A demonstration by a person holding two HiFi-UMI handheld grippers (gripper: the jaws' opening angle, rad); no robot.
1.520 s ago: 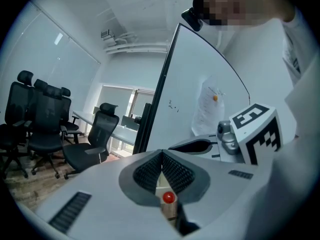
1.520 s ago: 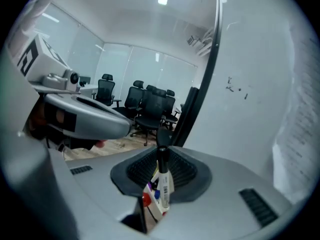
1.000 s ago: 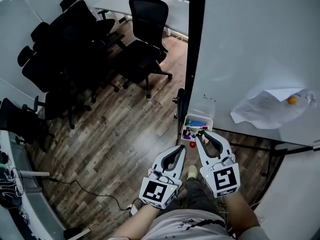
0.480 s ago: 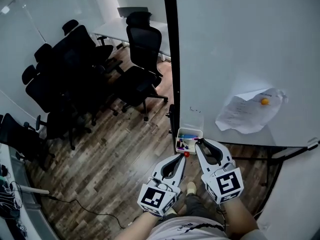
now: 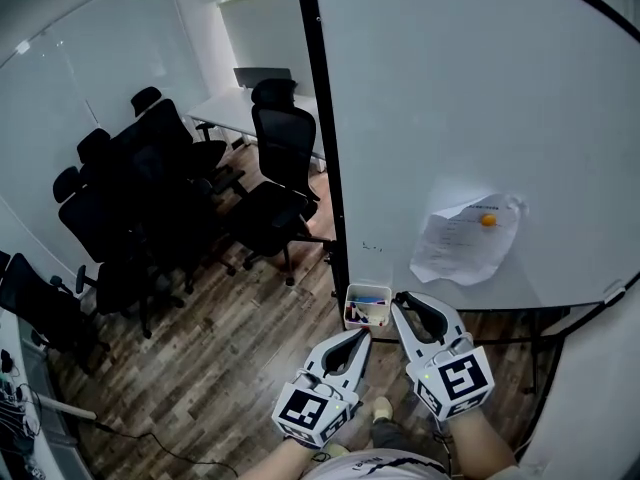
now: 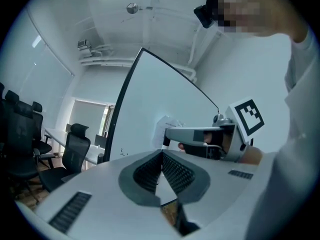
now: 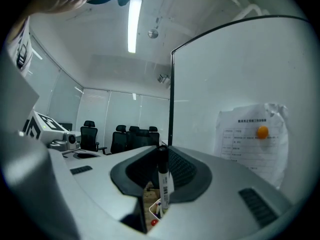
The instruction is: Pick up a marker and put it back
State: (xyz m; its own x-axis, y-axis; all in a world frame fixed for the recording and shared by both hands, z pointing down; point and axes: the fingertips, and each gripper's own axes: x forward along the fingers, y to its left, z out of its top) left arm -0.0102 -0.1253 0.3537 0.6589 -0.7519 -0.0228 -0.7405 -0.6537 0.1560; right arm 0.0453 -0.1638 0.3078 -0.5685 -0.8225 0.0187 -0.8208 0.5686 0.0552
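The marker (image 7: 163,181) is clamped between the right gripper's (image 7: 162,154) jaws. It stands roughly upright along the pad faces, black cap up at the jaw tips, labelled barrel running down through the jaw opening. The jaws are narrow, closed onto the barrel. The grip sits high on the marker, probably so that the lower end hangs free and can be steered into a slot.

The lower end points at the white tray (image 7: 154,210) directly beneath, which holds other markers and something red. Whether the tip is clear of the tray contents can't be told.

In the head view the tray (image 5: 367,290) hangs at the bottom edge of the whiteboard (image 5: 480,118), just beside its black frame. The right gripper's (image 5: 398,301) tips sit right at the tray's near rim, so it looks lined up for a straight drop back in.

The left gripper (image 6: 161,155) has its jaws pressed together with nothing between them. It is parked just beside the right one and below the tray, out of the way.

A paper sheet (image 5: 460,240) is pinned on the board by an orange magnet (image 5: 488,220), well apart from the tray.
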